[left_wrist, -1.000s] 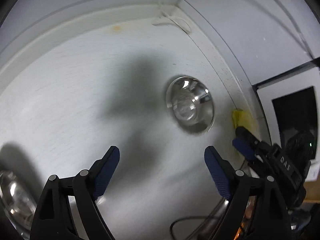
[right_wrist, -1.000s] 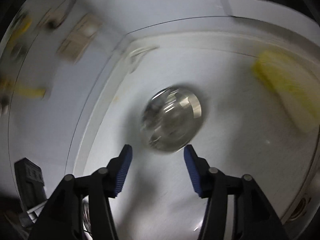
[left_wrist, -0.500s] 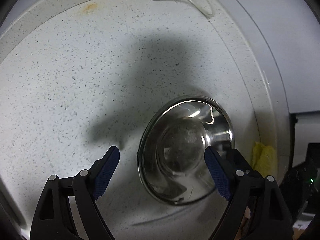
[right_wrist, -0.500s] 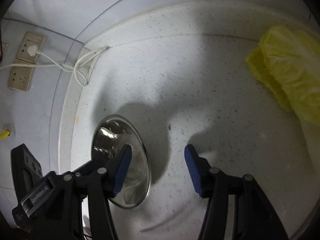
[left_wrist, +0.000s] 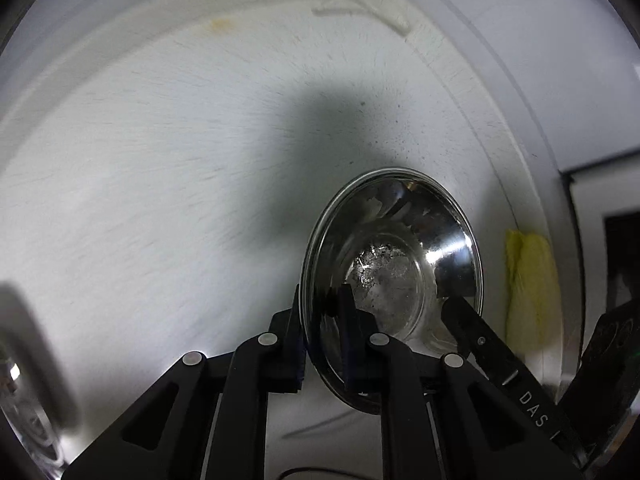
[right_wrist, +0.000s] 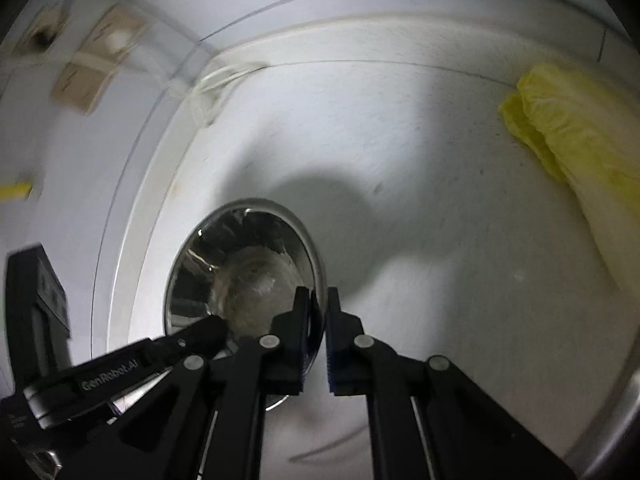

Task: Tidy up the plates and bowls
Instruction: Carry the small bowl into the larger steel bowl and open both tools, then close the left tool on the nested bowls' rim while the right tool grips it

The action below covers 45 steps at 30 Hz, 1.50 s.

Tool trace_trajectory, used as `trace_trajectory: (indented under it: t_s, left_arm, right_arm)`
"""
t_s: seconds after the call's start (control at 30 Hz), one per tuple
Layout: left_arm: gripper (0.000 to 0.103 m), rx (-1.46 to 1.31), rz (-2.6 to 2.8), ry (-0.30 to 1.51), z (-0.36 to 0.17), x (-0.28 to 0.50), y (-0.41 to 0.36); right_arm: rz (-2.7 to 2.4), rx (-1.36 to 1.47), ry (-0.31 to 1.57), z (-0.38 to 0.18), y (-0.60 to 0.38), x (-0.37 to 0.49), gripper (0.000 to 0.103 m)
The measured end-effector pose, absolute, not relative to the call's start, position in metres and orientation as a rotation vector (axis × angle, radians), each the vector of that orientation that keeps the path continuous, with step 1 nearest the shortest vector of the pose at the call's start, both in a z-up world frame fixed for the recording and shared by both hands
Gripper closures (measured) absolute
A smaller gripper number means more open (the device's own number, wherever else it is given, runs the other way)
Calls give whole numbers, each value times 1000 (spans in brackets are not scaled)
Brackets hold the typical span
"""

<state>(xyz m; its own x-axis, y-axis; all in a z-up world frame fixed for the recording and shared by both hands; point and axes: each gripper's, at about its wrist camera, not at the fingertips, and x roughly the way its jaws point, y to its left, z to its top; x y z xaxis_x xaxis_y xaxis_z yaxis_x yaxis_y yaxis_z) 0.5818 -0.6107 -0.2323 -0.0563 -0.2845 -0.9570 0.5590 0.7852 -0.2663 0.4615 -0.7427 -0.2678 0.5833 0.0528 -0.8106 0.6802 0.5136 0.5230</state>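
A shiny steel bowl [left_wrist: 394, 276] sits on the white speckled counter [left_wrist: 160, 184]. My left gripper [left_wrist: 320, 320] is shut on the bowl's left rim, one finger inside and one outside. My right gripper [right_wrist: 318, 316] is shut on the same bowl [right_wrist: 244, 280] at its right rim. Each gripper's black finger shows in the other's view, at the bowl's opposite side. A second steel dish [left_wrist: 24, 412] shows at the far lower left of the left wrist view.
A yellow cloth [right_wrist: 576, 152] lies on the counter to the right of the bowl; it also shows in the left wrist view [left_wrist: 528, 284]. A white cable [left_wrist: 360, 4] lies coiled at the back corner. Wall sockets [right_wrist: 96, 60] sit on the left wall.
Both grippers were open around the bowl; both have closed on its rim, left on the left side, right on the right side. The views have shifted slightly.
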Motion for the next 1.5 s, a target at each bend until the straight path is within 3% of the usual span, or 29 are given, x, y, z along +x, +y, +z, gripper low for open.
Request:
trace_trajectory:
  t_s: [0.33,0.57,0.73,0.97,1.07,1.27,1.3,1.4,1.5]
  left_arm:
    - [91,59,-501,1390,-166,598,-395]
    - [86,-84,-277,1450,-201,617,-258]
    - [86,-75,-211,1468,-234,625,-226]
    - [86,9,-201,1421,-262,622,-243]
    - [77,-1,-197,1406,-257,619,-232]
    - [36,-12,-225,1246,-209,622,-212]
    - [27,-10,-220,1226,-205,622,-210]
    - [24,-4,-198,1205,-206,630,-200]
    - [25,-24,-170,1267,-228,638,-198]
  right_arm:
    - [-145,754,964,-200,-572,530,95]
    - [55,628,1077,-218,-451,605,95]
    - [67,542,1176,-255,-414,631,95]
    - [31,488,1281,-278,-390,638,89]
    - [38,530,1275,-271,-397,636,89]
    - [58,623,1133,-230,-423,598,84]
    - [61,625,1108,-225,-431,599,79]
    - [81,618,1112,-225,-447,601,59]
    - [72,640,1139,-241,-451,602,53]
